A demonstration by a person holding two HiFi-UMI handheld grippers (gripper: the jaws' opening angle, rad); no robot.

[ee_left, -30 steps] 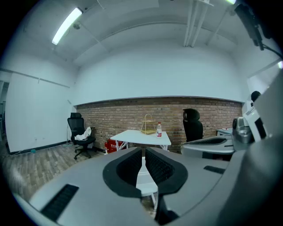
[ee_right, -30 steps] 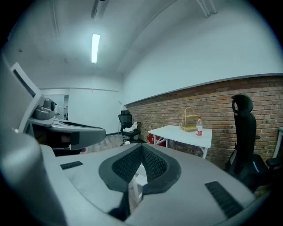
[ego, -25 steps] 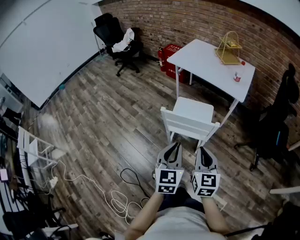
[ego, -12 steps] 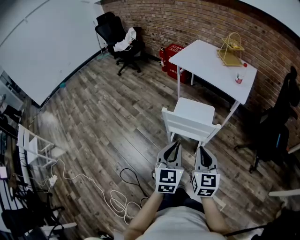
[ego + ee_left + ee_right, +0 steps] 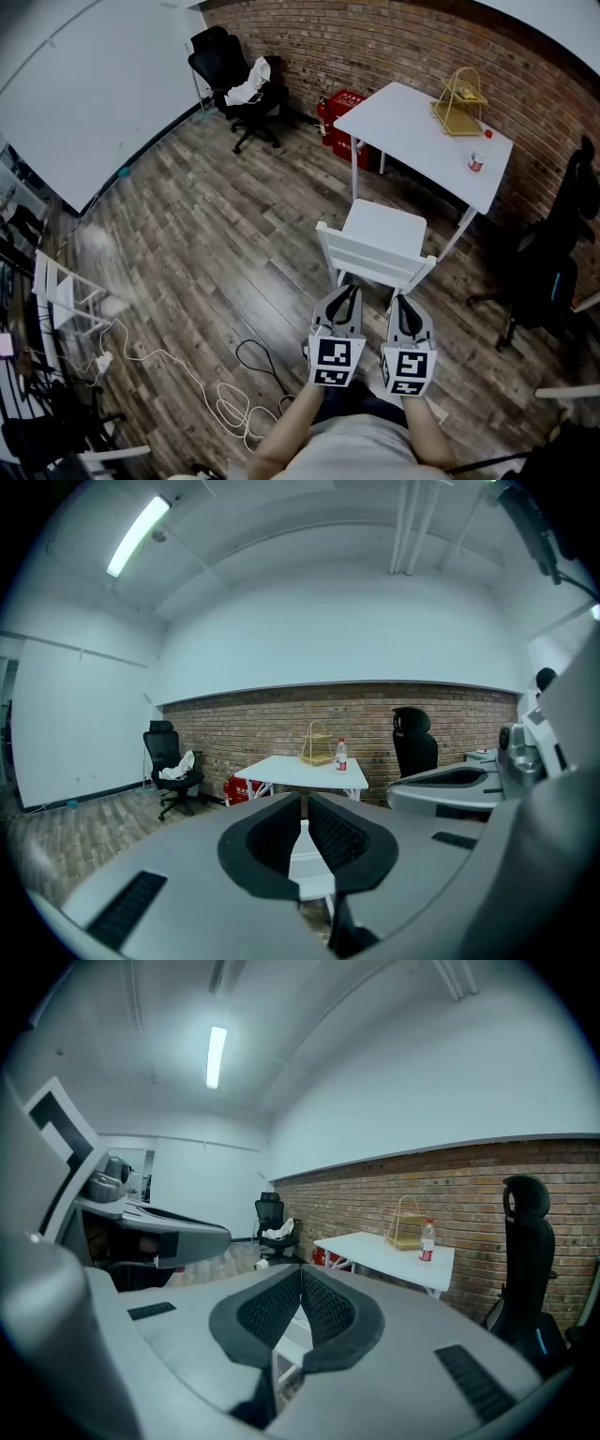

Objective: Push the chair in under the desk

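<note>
The left hand-held gripper (image 5: pixel 349 289) has its jaws pressed together with nothing between them, and its tip points at the left end of the back rail (image 5: pixel 375 255) of the white chair (image 5: pixel 384 225). From the head view I cannot quite tell whether the tip touches the rail or sits just short of it. The right hand-held gripper (image 5: pixel 402 300) is likewise closed and empty, close beside the left one and aimed at the rail's right end.

The chair stands straight ahead of both tips, back toward them and seat facing away. The white bench (image 5: pixel 403 122) lies beyond it, ahead and slightly right. The seat is near the bench's edge but not yet under it.

The chair looks like a stiff, slatted frame, probably light, so it should slide readily on the plank floor (image 5: pixel 216 234). Its painted surface looks smooth, so blunt closed tips could skid off. The best contact is the top rail, one tip toward each end, pressing evenly so the chair does not swing round. Pushing high may tip it forward if a leg catches on a plank seam, so a low, steady shove seems wiser. A wire basket (image 5: pixel 457 94) and a bottle (image 5: pixel 478 155) stand on the bench, so bumping it hard is a risk
</note>
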